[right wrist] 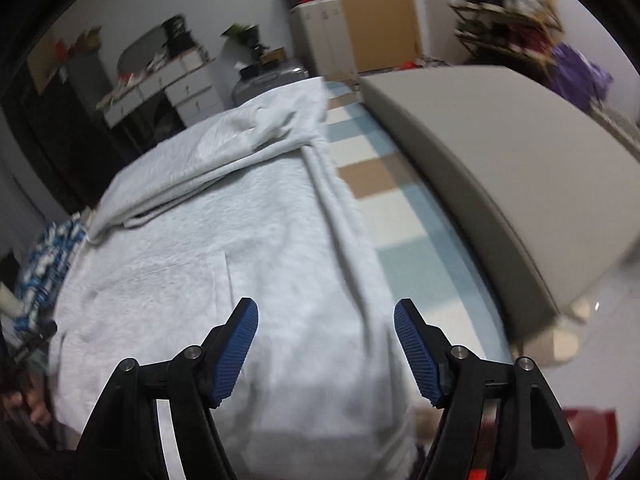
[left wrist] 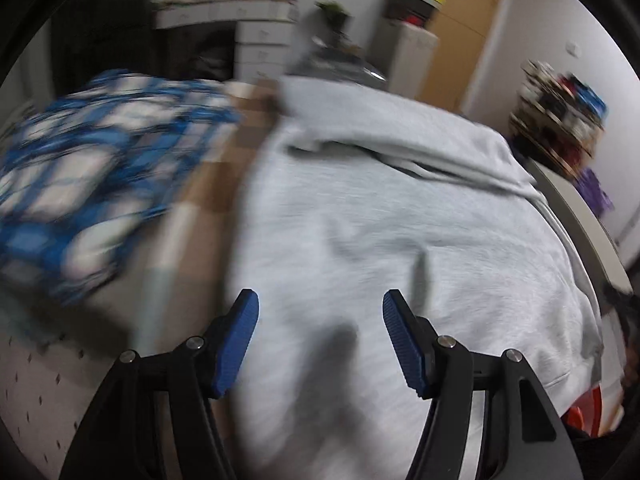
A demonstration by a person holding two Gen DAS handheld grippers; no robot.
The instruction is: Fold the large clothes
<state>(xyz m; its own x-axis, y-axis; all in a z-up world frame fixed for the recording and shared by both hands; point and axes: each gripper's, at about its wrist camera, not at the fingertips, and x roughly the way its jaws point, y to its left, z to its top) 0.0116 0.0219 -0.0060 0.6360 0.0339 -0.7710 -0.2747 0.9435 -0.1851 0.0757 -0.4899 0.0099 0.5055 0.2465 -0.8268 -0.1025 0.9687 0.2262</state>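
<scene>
Right, the bed (right wrist: 400, 216) fills most of the room here, spread with a checked cover in pale blue, white and tan, and a grey padded headboard (right wrist: 500, 160) runs along one side of it. Across that cover lies the big one, the light grey sweatshirt (left wrist: 400, 220), spread out flat with one sleeve (right wrist: 192, 176) folded across its upper part and a long ridge of cloth running down the side nearest the headboard. A front pocket seam shows on its lower half. Beside it, on the far side from the headboard, sits a blue and white patterned garment (left wrist: 92, 176), bunched up and blurred, touching nothing grey that I can make out.

Now the tools. The left gripper (left wrist: 320, 304) hangs over the lower part of the sweatshirt, jaws apart, nothing between them, blue ribbed pads clear of the cloth. The right gripper (right wrist: 326, 310) hovers over the same garment nearer the ridge, jaws likewise spread wide and empty. Behind it all, white drawers (right wrist: 192, 92) and a tall cardboard box (right wrist: 376, 16) stand against the wall.
</scene>
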